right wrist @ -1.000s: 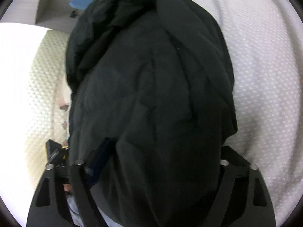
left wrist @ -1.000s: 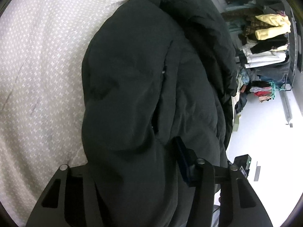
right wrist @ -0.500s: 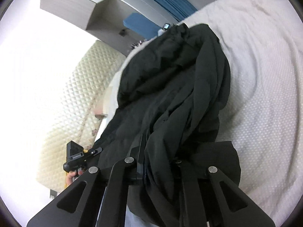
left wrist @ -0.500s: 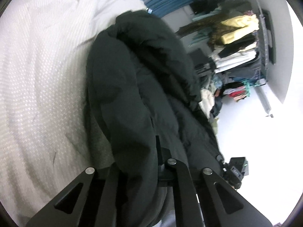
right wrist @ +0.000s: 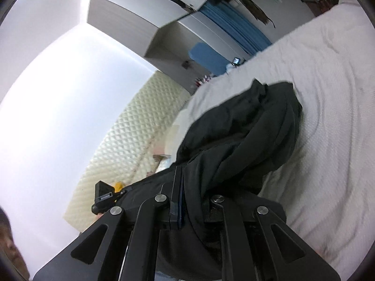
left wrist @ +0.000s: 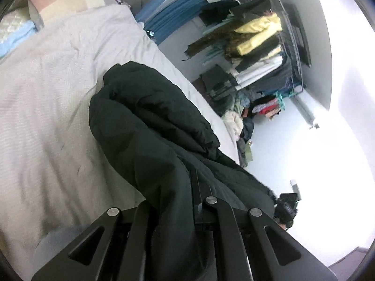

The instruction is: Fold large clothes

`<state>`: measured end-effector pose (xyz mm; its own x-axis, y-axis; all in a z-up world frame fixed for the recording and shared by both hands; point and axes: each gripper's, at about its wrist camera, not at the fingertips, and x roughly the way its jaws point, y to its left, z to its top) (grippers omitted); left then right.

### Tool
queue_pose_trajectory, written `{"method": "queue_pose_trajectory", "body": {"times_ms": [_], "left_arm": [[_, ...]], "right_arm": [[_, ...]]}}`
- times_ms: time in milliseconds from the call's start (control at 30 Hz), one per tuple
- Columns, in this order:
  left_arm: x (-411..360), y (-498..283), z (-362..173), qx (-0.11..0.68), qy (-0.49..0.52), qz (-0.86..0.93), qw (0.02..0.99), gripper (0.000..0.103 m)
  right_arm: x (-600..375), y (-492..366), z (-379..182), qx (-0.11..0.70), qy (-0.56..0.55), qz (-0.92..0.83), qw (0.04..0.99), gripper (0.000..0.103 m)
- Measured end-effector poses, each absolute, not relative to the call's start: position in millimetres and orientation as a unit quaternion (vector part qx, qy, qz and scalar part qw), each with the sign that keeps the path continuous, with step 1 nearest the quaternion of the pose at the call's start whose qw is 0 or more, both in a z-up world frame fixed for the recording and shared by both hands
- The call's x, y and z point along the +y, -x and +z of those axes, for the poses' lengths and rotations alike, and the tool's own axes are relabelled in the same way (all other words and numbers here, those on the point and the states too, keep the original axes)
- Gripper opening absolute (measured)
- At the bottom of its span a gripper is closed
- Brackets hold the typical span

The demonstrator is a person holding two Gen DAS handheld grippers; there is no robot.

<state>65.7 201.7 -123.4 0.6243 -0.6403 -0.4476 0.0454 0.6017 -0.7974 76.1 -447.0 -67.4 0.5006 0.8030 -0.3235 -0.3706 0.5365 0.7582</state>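
Note:
A large black padded jacket (left wrist: 150, 126) hangs bunched from both grippers, its far end resting on the white bed cover (left wrist: 46, 107). My left gripper (left wrist: 180, 187) is shut on a fold of the jacket, which drapes over its fingers and hides the tips. In the right wrist view the jacket (right wrist: 246, 135) stretches from the bed cover (right wrist: 328, 93) up to my right gripper (right wrist: 187, 187), which is shut on its edge. The other gripper (right wrist: 105, 196) shows at the left, holding the same garment.
A clothes rack (left wrist: 257, 53) packed with garments stands past the bed's right edge, with a heap of clothes (left wrist: 239, 121) on the floor. Pillows (left wrist: 58, 2) lie at the head. A quilted headboard (right wrist: 131, 135) and grey wardrobe (right wrist: 145, 7) stand behind.
Both grippers closed on the jacket and lifted it back and up. The jacket no longer lies spread below the cameras; it now hangs stretched from the jaws, and more of the room shows.

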Motion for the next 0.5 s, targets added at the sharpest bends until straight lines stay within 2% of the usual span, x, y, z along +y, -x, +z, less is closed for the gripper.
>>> {"method": "queue_pose_trajectory", "body": {"times_ms": [133, 233, 500], "left_arm": [[199, -34, -115, 0.398, 0.390, -0.202, 0.805, 0.004], [196, -16, -111, 0.413, 0.382, -0.198, 0.802, 0.004], [189, -5, -110, 0.432, 0.391, -0.201, 0.787, 0.003]], "right_arm": [[-462, -27, -51, 0.317, -0.322, 0.369, 0.812, 0.007], [-460, -12, -54, 0.329, -0.316, 0.363, 0.813, 0.006], [-452, -16, -76, 0.361, -0.335, 0.349, 0.797, 0.005]]}}
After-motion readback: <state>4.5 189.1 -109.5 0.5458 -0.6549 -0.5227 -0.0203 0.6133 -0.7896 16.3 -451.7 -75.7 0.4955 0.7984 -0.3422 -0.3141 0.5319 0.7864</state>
